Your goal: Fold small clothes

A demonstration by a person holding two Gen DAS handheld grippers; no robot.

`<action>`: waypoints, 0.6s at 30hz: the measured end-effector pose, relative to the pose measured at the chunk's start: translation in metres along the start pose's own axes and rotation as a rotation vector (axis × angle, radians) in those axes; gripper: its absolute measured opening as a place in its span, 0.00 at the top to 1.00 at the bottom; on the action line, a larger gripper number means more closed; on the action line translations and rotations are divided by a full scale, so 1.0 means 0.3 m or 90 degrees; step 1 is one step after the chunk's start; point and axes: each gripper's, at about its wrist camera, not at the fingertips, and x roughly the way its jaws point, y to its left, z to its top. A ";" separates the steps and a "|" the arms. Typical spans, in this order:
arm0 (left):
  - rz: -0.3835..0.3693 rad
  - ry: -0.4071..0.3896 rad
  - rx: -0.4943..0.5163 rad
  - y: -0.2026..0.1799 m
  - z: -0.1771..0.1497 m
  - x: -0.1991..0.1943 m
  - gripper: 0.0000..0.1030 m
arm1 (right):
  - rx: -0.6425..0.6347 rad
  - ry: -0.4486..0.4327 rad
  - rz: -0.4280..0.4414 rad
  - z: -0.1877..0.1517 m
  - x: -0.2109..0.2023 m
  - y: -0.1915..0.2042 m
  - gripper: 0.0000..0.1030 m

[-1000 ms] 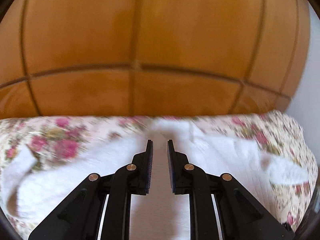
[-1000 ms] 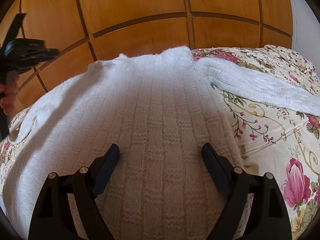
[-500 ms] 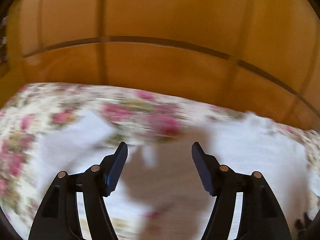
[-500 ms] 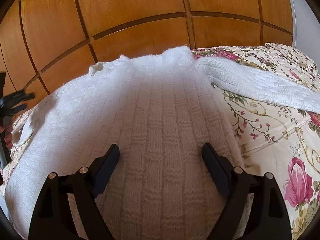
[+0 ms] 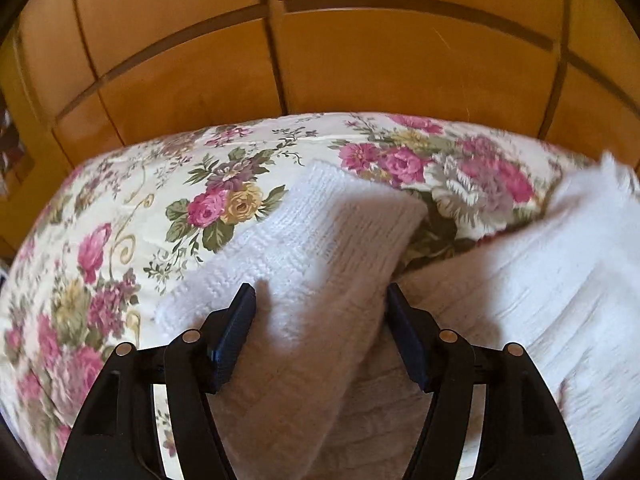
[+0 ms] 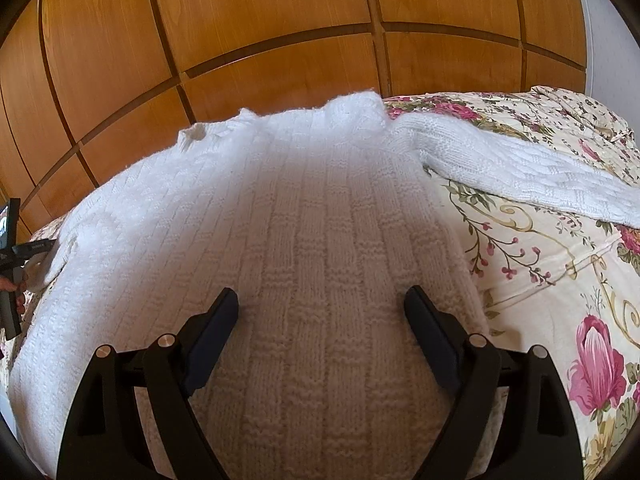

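Both black two-finger grippers hang over a white knitted sweater spread flat on the bed. Left gripper has its jaws partly apart and closing, with the sweater's left sleeve lying between them; the pads do not look pressed on the wool yet. Right gripper stands wide above the ribbed body of the garment, near its lower part, gripping nothing.

Judging by how things lie, folding has hardly begun. The body lies smooth and face up, collar at the far edge, and the right sleeve stretches out to the right over the cover, unfolded. The left sleeve also lies out to the side, its cuff pointing far and left. Both sleeves would need bringing in over the body, then the body doubling over.

Underneath is a cream bedspread printed with pink roses and green leaves, soft and slightly rumpled at the far right. Behind the bed rises a panelled orange-brown wooden wall, and a strip of pale wall shows at the far right.
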 end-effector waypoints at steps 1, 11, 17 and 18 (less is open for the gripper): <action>0.001 0.004 0.008 -0.008 0.005 0.001 0.60 | 0.000 0.000 0.000 0.000 0.000 0.000 0.17; -0.048 -0.125 -0.124 -0.044 0.144 -0.215 0.88 | 0.004 -0.002 0.008 -0.001 0.001 0.001 0.17; -0.174 -0.208 -0.123 -0.254 0.225 -0.404 0.88 | 0.006 -0.003 0.012 -0.002 -0.005 -0.003 0.17; -0.187 -0.216 -0.112 -0.297 0.232 -0.424 0.88 | 0.006 -0.003 0.012 -0.001 -0.005 -0.004 0.17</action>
